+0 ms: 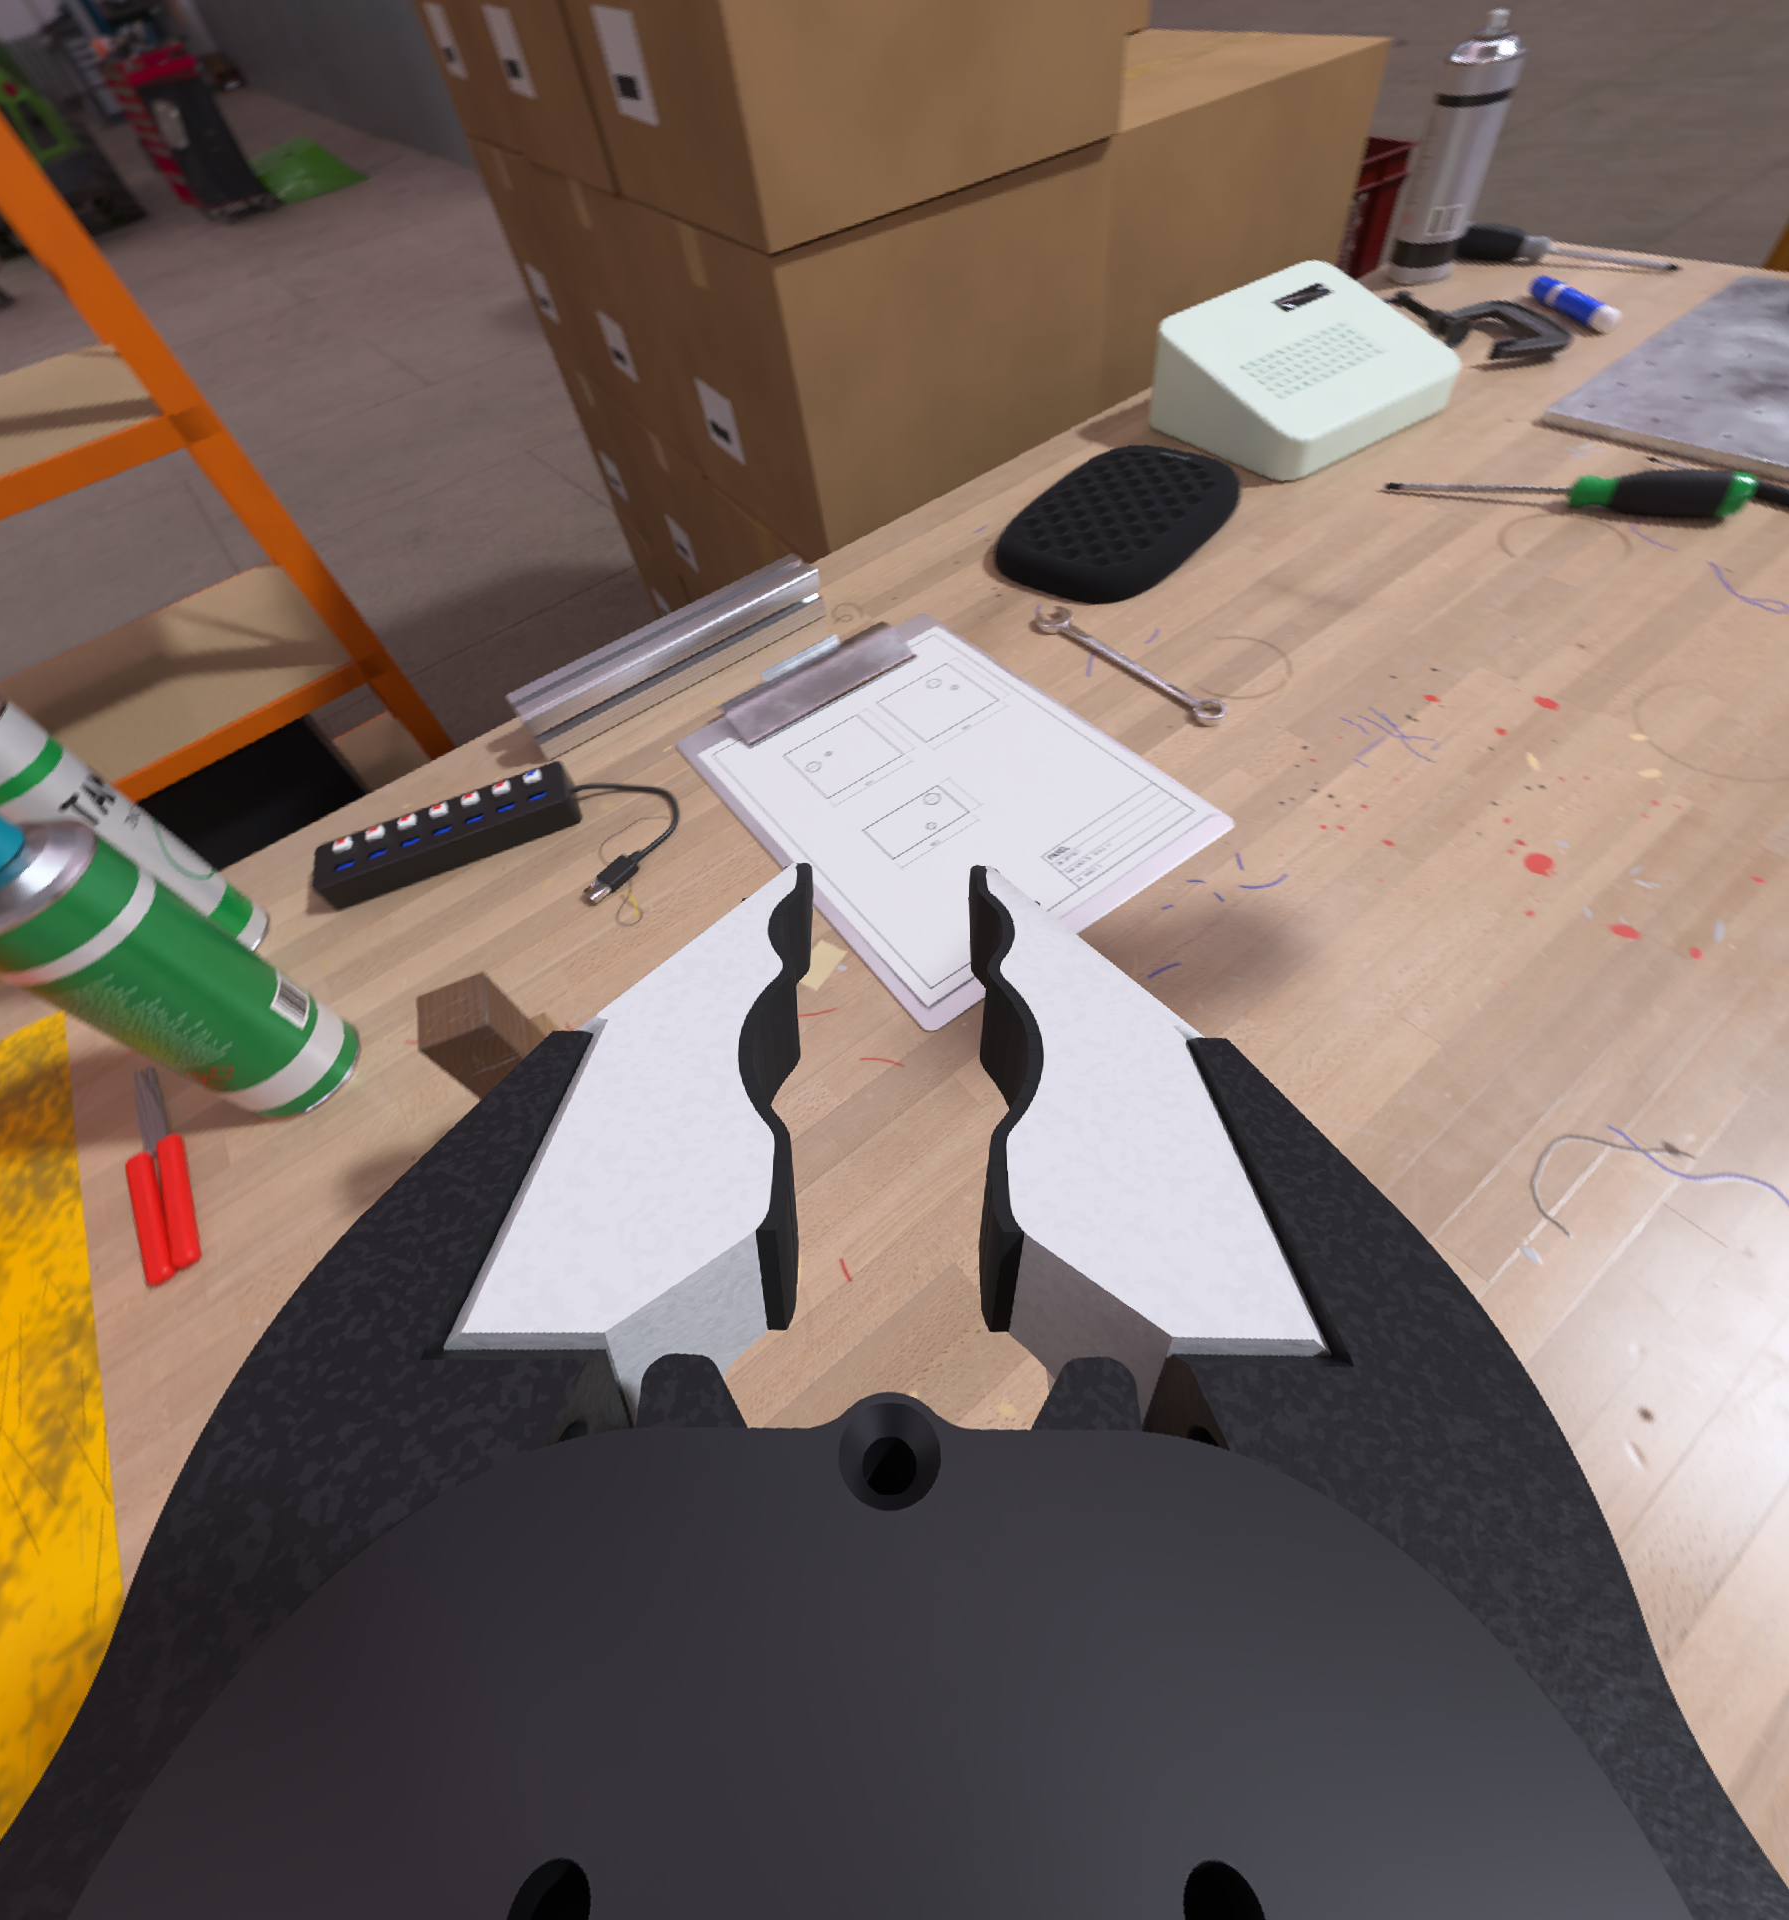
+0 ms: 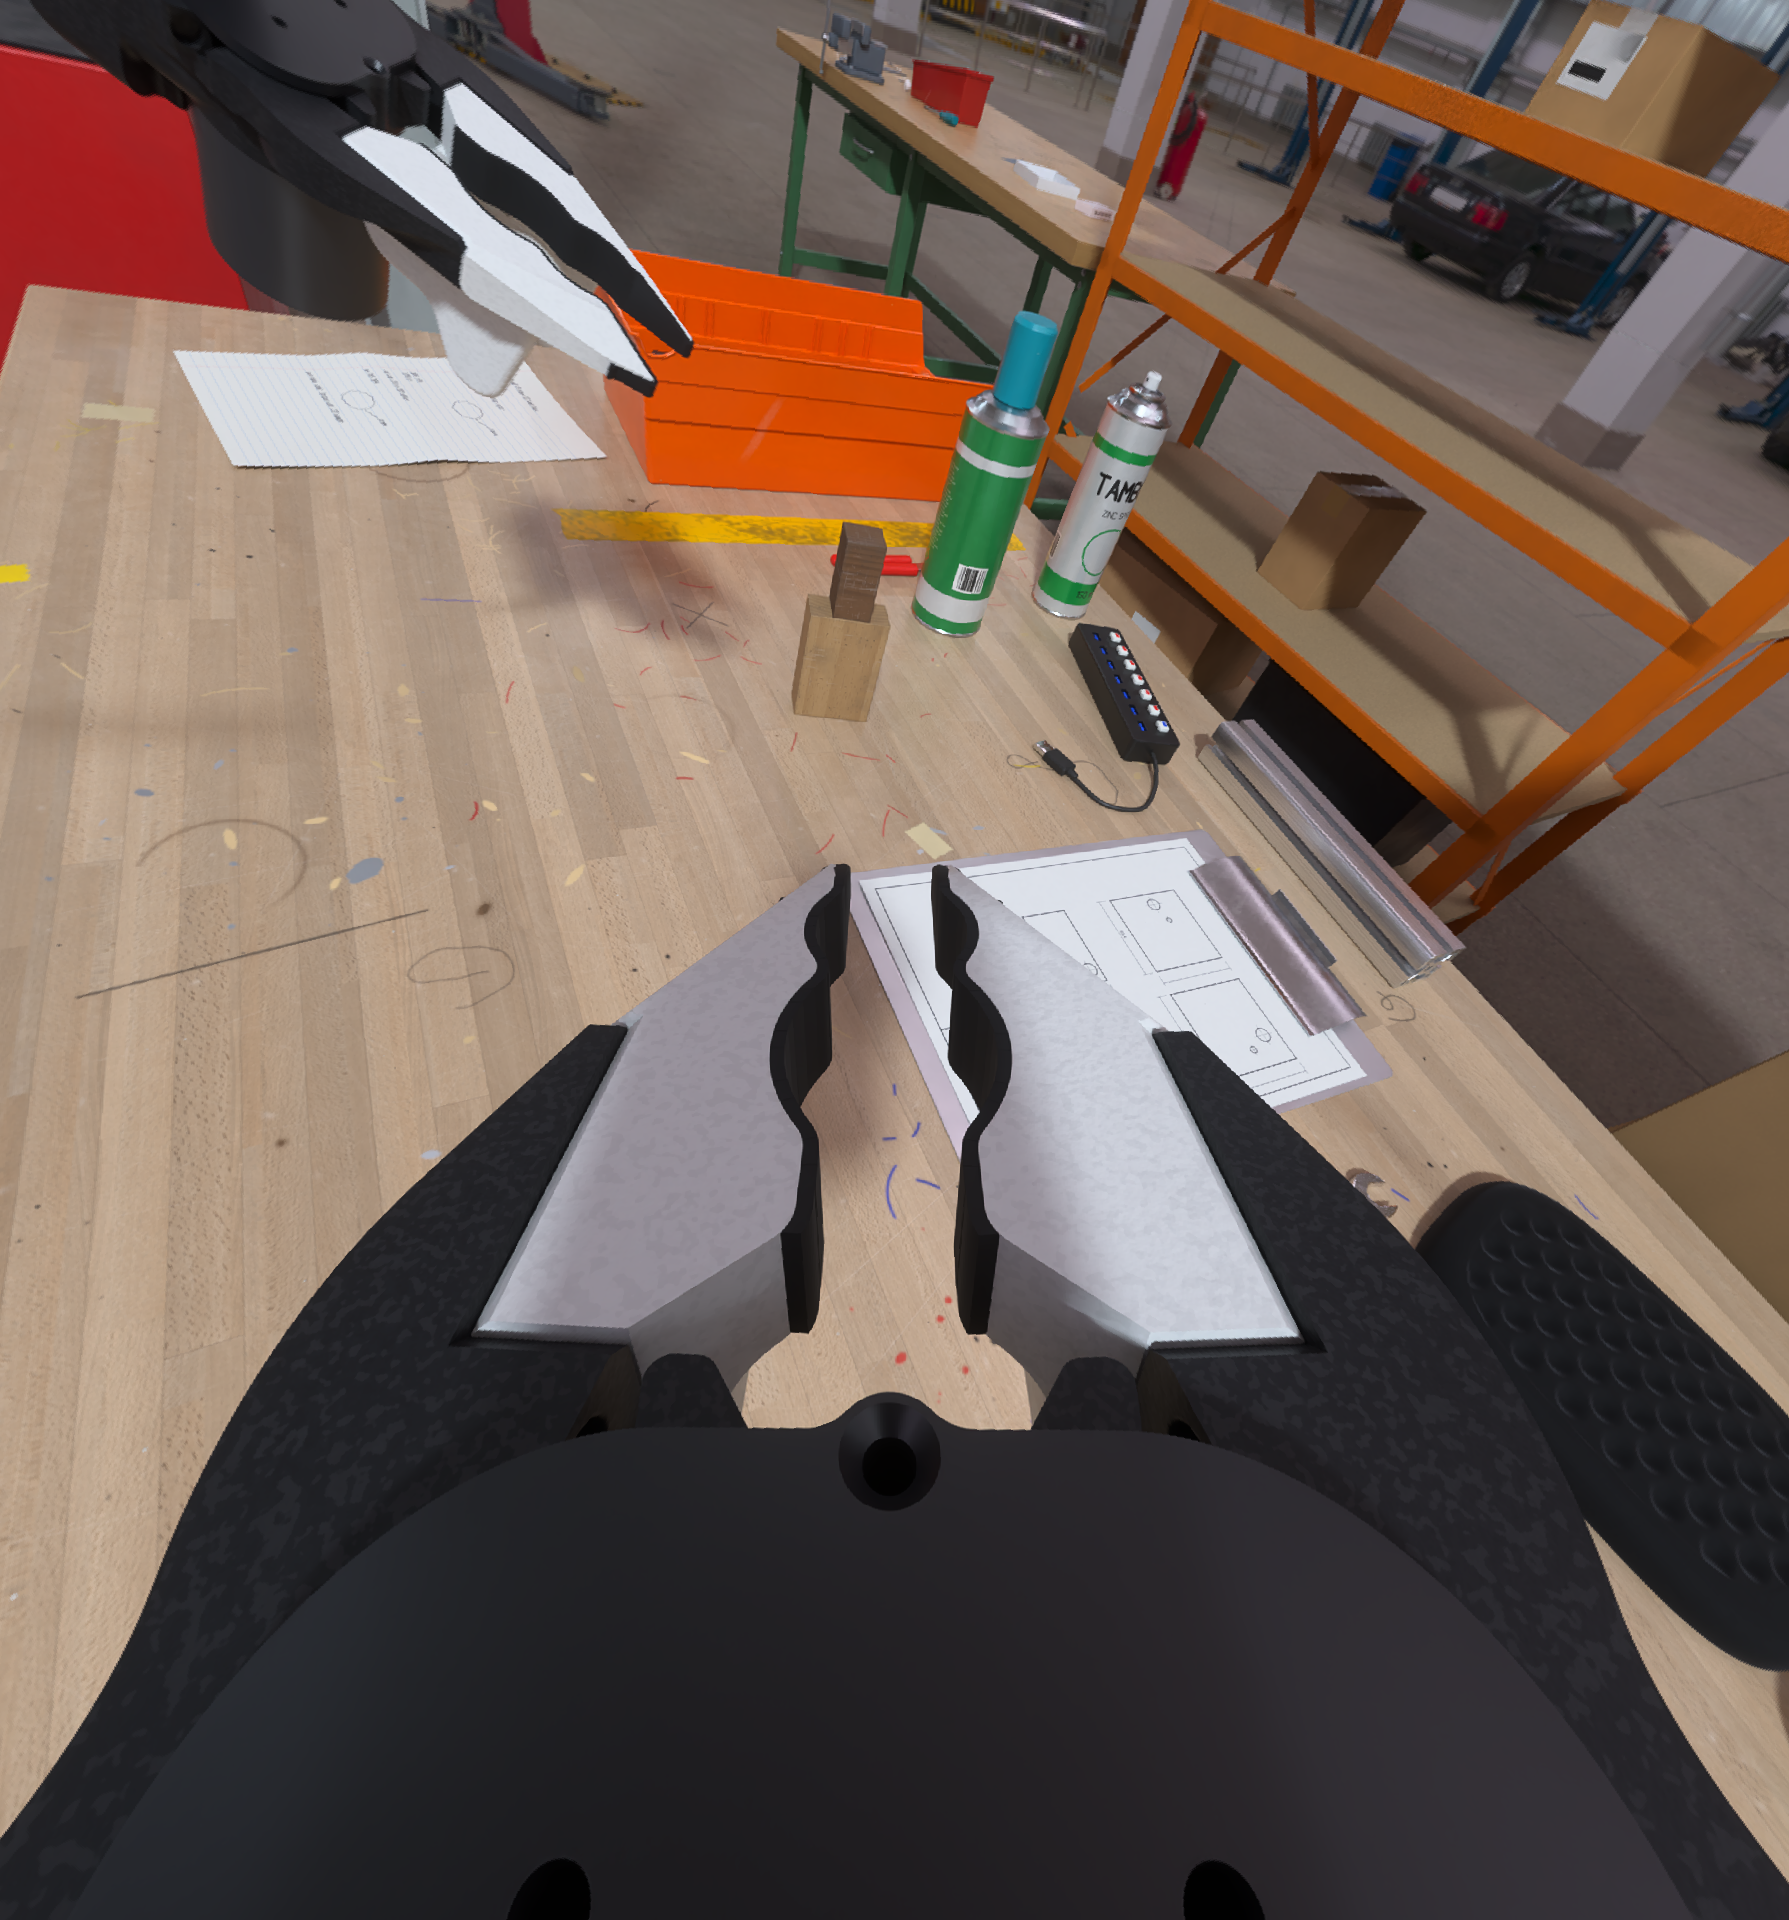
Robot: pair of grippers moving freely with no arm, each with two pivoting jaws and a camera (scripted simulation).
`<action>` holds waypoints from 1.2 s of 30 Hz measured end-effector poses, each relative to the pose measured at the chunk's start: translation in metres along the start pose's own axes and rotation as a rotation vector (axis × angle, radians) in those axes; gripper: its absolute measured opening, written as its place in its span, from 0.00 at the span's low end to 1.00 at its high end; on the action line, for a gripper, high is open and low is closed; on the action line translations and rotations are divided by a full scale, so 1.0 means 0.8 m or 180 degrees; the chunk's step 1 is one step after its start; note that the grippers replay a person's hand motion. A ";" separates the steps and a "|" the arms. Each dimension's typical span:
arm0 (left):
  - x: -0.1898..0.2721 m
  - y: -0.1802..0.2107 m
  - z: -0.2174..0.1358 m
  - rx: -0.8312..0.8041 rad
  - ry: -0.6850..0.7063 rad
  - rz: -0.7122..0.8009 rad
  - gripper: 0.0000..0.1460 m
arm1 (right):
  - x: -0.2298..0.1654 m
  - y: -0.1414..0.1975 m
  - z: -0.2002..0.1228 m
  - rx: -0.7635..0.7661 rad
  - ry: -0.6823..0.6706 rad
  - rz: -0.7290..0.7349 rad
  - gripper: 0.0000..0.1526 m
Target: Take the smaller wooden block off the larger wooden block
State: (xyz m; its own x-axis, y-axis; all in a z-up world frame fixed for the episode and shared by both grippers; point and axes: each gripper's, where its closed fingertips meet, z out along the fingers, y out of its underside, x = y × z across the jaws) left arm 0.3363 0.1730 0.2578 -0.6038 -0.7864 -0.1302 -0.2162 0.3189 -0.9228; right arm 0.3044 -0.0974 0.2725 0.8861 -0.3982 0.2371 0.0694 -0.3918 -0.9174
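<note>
The small block (image 2: pixel 858 572) stood on the big block (image 2: pixel 839 665). Two cans (image 2: pixel 983 488) stood right of them, a toolbox (image 2: pixel 786 416) behind.

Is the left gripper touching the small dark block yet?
Apart. In the right wrist view the left gripper hangs open well above and left of the smaller wooden block, which still stands on the larger wooden block.

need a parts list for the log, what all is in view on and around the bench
smaller wooden block: 1, dark brown, upright on the larger block
larger wooden block: 1, pale, mid bench
spray cans: 2, green and white, beside the blocks
toolbox: 1, orange, far edge
clipboard: 1, white sheet, bench centre
hub: 1, black, near clipboard
pad: 1, black
screwdriver: 1, green and black
left hand-held gripper: open, empty
right hand-held gripper: open, empty
</note>
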 end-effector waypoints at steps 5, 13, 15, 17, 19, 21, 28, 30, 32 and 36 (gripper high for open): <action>-0.032 0.020 0.009 -0.0017 -0.0236 -0.0265 0.21 | -0.001 0.000 0.001 0.0001 -0.0012 -0.0015 0.11; -0.087 0.063 0.017 -0.0161 -0.0757 -0.0549 0.27 | 0.000 -0.001 -0.001 0.0035 -0.0016 -0.0002 0.12; -0.094 0.073 0.024 -0.0170 -0.0786 -0.0628 0.32 | 0.001 -0.001 -0.002 0.0036 -0.0014 -0.0002 0.12; -0.097 0.083 0.035 -0.0184 -0.0744 -0.0679 0.37 | 0.003 0.000 -0.003 0.0029 0.0007 -0.0009 0.12; -0.101 0.091 0.047 -0.0246 -0.0769 -0.0642 0.43 | 0.004 0.000 -0.005 0.0037 0.0013 0.0000 0.12; -0.105 0.096 0.059 -0.0261 -0.0822 -0.0521 0.43 | 0.006 0.000 -0.006 0.0050 0.0018 0.0012 0.12; -0.140 0.110 0.095 -0.0441 -0.0944 -0.0346 0.49 | 0.010 0.005 -0.004 0.0056 -0.0001 0.0072 0.13; -0.154 0.111 0.100 -0.0487 -0.1019 -0.0290 0.49 | 0.010 0.008 -0.003 0.0049 -0.0013 0.0087 0.13; -0.165 0.113 0.106 -0.0505 -0.1032 -0.0260 0.48 | 0.011 0.011 0.000 0.0021 -0.0018 0.0097 0.13; -0.183 0.124 0.121 -0.0618 -0.1074 -0.0273 0.47 | 0.011 0.016 0.004 -0.0009 -0.0033 0.0114 0.13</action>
State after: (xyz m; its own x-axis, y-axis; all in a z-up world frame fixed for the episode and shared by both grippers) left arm 0.4771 0.2683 0.1506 -0.2983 -0.9338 -0.1974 -0.4153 0.3132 -0.8541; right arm 0.3145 -0.1030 0.2617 0.8926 -0.4035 0.2009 0.0363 -0.3799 -0.9243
